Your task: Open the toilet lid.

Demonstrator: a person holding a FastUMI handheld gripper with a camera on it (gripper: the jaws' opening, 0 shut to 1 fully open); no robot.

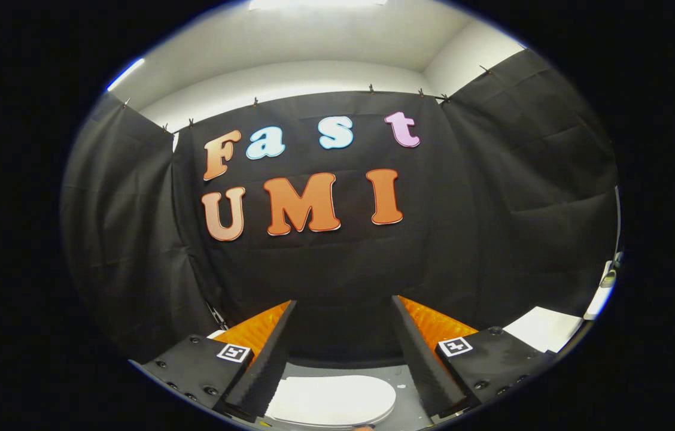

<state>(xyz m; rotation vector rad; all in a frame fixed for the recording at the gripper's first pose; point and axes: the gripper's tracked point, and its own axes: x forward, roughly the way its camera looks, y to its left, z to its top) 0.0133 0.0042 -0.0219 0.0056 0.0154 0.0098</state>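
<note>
Claw point(343, 302) held level, fingers point(271, 353) spread wide apart, gripping nothing

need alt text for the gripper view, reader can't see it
The gripper is held with its fingers spread open and nothing between them, pointing at the booth's black cloth wall. Low between the fingers lies the white toilet lid, flat and closed on a grey surface. A white sheet-like object sits off beyond the right finger.
</note>
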